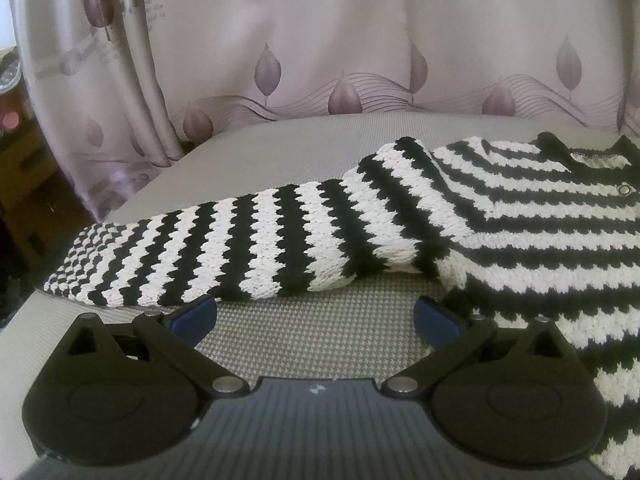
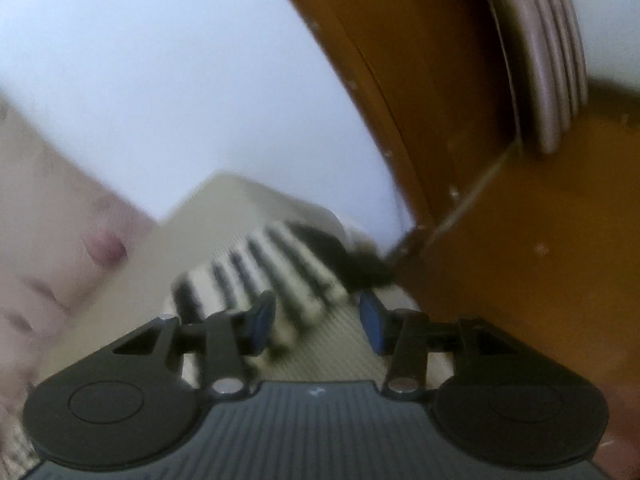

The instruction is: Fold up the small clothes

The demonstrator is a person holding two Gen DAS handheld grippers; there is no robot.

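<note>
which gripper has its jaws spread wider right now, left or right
The left gripper: its blue pads stand far apart over bare grey surface beside the striped sweater. The right gripper is open too, but narrower.

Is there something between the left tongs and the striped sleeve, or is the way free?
Nothing visible stands in the way. The left tongs are open over bare grey mesh surface, and the sleeve of the striped sweater lies directly ahead of the blue pads.
</note>
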